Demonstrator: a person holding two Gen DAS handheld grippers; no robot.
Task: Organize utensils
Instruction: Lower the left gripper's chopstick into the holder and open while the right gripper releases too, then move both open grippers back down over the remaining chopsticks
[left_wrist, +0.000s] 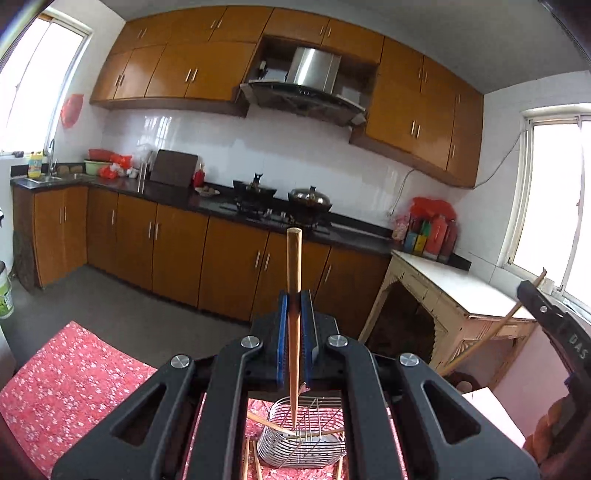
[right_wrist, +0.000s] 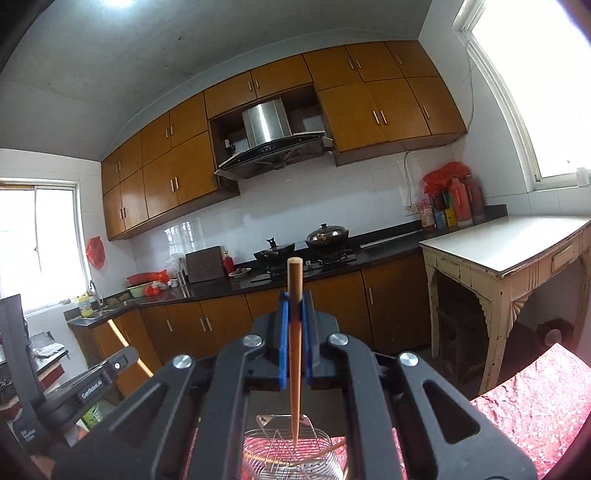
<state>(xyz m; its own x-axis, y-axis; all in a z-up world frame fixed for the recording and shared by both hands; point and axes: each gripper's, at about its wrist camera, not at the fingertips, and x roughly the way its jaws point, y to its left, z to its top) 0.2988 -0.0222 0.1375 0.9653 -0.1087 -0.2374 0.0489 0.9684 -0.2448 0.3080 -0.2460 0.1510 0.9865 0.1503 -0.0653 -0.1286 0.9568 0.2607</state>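
My left gripper (left_wrist: 294, 295) is shut on a wooden chopstick (left_wrist: 294, 266), held upright with its lower tip inside a wire utensil basket (left_wrist: 301, 439). The basket stands on a red floral tablecloth (left_wrist: 70, 373) and holds a few other chopsticks lying across it. My right gripper (right_wrist: 294, 297) is shut on another wooden chopstick (right_wrist: 294, 288), upright with its tip just above the same basket (right_wrist: 291, 456). The right gripper also shows at the right edge of the left wrist view (left_wrist: 554, 325); the left gripper shows at the left of the right wrist view (right_wrist: 92, 384).
More chopsticks (left_wrist: 251, 461) lie on the cloth beside the basket. A cream side table (right_wrist: 517, 251) stands to the right. A kitchen counter with stove and woks (left_wrist: 280, 206) runs along the far wall.
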